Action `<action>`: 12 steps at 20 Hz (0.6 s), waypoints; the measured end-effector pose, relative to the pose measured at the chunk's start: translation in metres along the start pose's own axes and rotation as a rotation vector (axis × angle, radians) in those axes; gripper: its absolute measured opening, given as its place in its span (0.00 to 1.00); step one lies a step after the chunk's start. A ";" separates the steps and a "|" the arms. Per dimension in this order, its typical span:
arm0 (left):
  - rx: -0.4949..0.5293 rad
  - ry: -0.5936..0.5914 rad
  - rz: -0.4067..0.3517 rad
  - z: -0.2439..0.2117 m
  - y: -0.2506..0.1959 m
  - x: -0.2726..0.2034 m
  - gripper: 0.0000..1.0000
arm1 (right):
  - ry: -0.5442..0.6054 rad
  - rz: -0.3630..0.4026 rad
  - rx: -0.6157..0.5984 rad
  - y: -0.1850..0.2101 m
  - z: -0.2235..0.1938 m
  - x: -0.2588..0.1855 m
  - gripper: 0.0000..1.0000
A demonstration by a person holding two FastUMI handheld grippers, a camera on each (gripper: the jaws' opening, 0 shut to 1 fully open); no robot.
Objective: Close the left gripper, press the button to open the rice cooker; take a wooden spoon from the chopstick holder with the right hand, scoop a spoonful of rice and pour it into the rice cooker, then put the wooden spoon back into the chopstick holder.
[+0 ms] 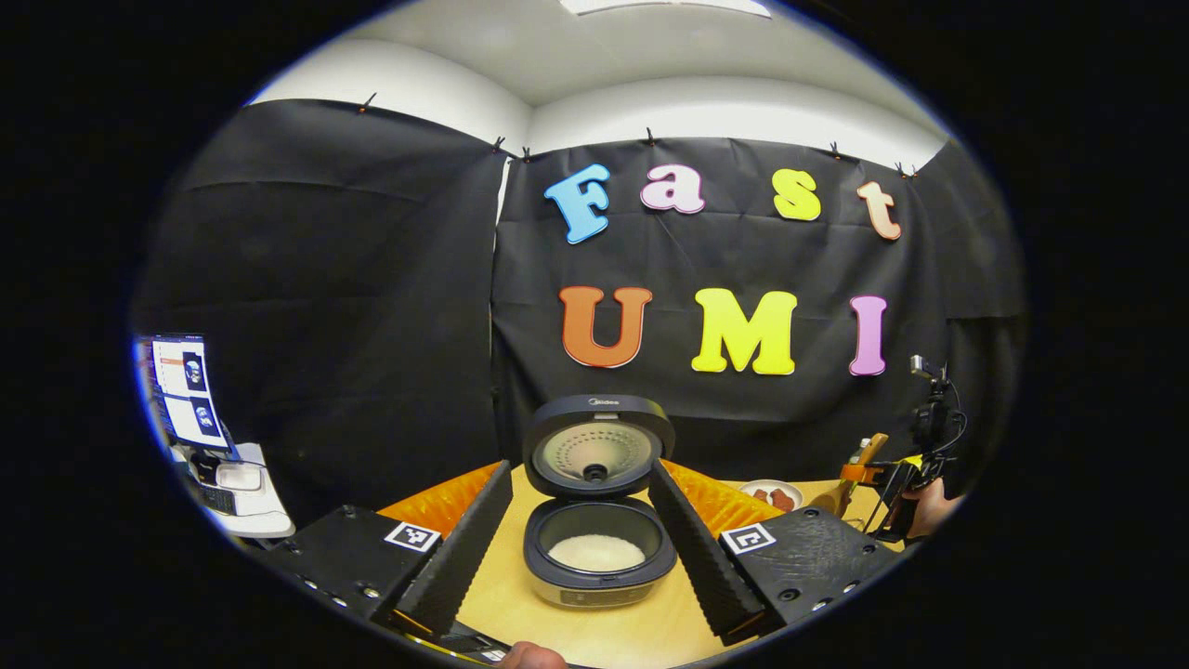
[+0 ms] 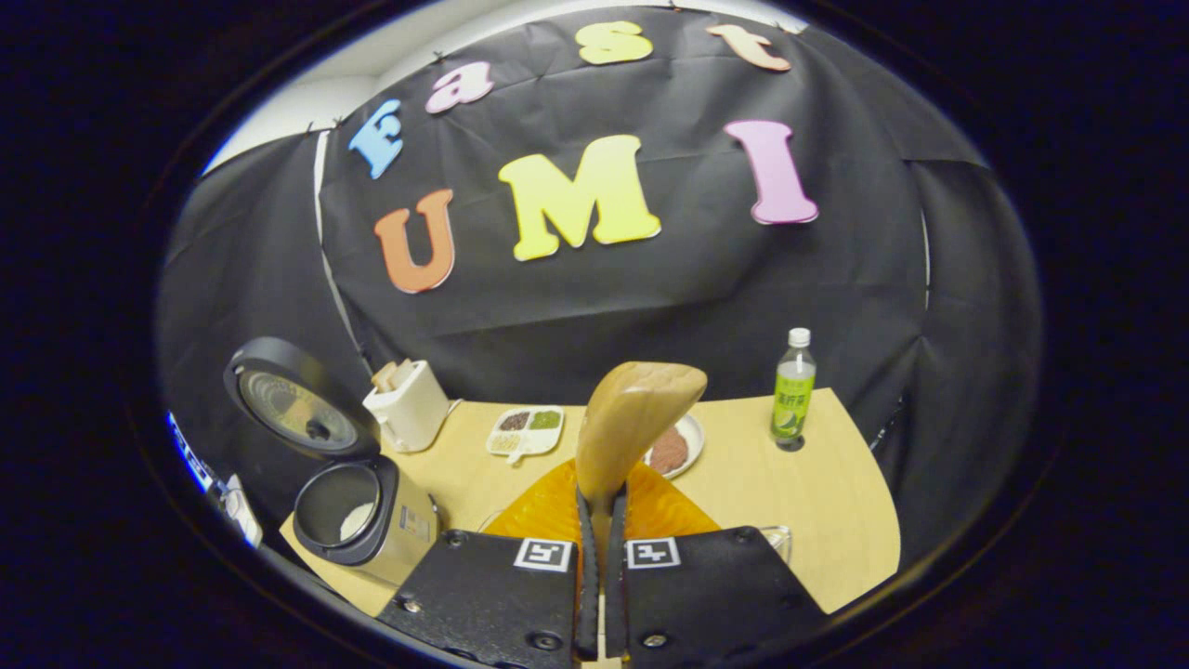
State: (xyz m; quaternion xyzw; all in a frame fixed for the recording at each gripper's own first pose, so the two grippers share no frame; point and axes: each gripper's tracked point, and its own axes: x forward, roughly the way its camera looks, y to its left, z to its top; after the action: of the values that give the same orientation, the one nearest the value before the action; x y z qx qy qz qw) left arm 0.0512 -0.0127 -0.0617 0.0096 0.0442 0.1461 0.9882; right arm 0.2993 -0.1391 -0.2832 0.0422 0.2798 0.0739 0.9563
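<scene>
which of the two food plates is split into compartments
The rectangular white tray beside the toaster; the round plate right of it is undivided.

The wooden spoon (image 2: 636,418) is showing smooth, satiny pale wood. The rice cooker (image 1: 597,502) is gleaming in glossy dark plastic, its inner lid looking like dull metal. The counter (image 2: 817,492) is looking matt, wood-toned.

I'm facing black cloth (image 1: 372,279) hanging as booth wall, clipped up top, white wall (image 1: 706,107) & ceiling light (image 1: 664,6) showing above. Wooden table (image 2: 808,492) sitting below; monitor (image 1: 181,390) glowing at my left.
</scene>
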 end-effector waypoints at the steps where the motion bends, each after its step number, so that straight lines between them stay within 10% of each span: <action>1: -0.008 0.009 0.002 -0.002 0.003 0.000 0.95 | 0.018 -0.002 -0.017 0.008 -0.010 0.008 0.08; 12: -0.008 0.042 0.088 -0.013 0.048 -0.002 0.95 | 0.195 -0.162 -0.125 0.001 -0.106 0.066 0.08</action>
State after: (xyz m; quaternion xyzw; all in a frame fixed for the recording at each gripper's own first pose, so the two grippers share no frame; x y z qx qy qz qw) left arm 0.0342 0.0324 -0.0734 0.0046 0.0640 0.1899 0.9797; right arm 0.2968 -0.1231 -0.4065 -0.0476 0.3687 0.0172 0.9282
